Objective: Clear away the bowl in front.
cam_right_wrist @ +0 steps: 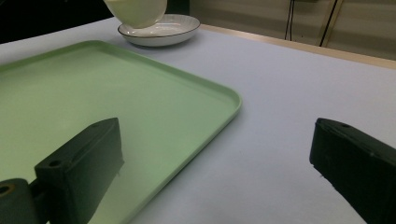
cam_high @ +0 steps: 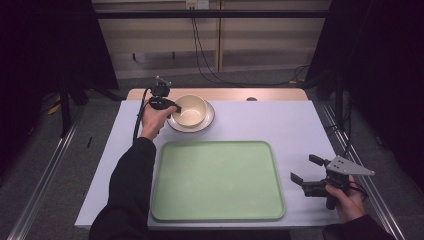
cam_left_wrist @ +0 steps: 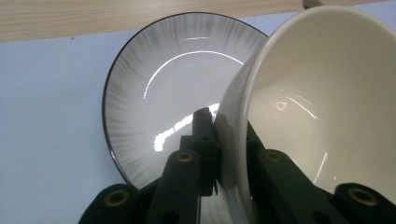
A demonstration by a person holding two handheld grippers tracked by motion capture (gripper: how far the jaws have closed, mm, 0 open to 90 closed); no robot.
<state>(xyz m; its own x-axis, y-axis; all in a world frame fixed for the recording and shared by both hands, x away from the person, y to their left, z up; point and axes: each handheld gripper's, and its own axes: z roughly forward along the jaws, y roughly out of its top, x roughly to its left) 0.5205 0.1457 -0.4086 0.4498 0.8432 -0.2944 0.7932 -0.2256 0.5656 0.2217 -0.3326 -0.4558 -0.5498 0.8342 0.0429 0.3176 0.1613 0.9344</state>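
Left gripper [cam_high: 172, 106] is clamped on the near-left rim of the cream bowl [cam_high: 190, 111], one jaw inside the wall, one outside; the left gripper view shows the bowl [cam_left_wrist: 322, 107] wall pinched between the black jaws, bowl tilted; bowl sits over the white plate [cam_high: 207, 122] with the dark rim, at the far-left part of the white table [cam_high: 300, 125]; whether the bowl base touches the plate cannot be told; in the left gripper view the plate [cam_left_wrist: 154, 102] lies just beside and behind the bowl, streaked grey edge; in the right gripper view the bowl [cam_right_wrist: 137, 11] looks raised at one side above the plate [cam_right_wrist: 173, 30]; green tray [cam_high: 217, 180] lies bare at the table's near middle, well apart from the plate; right gripper [cam_high: 306, 174] hovers at the near-right of the table, just beside the tray's right edge, jaws spread wide, nothing between them; the right gripper view shows the tray [cam_right_wrist: 140, 107] corner and table [cam_right_wrist: 289, 93] between its jaws; wooden strip [cam_high: 270, 94] runs along the table's far edge.
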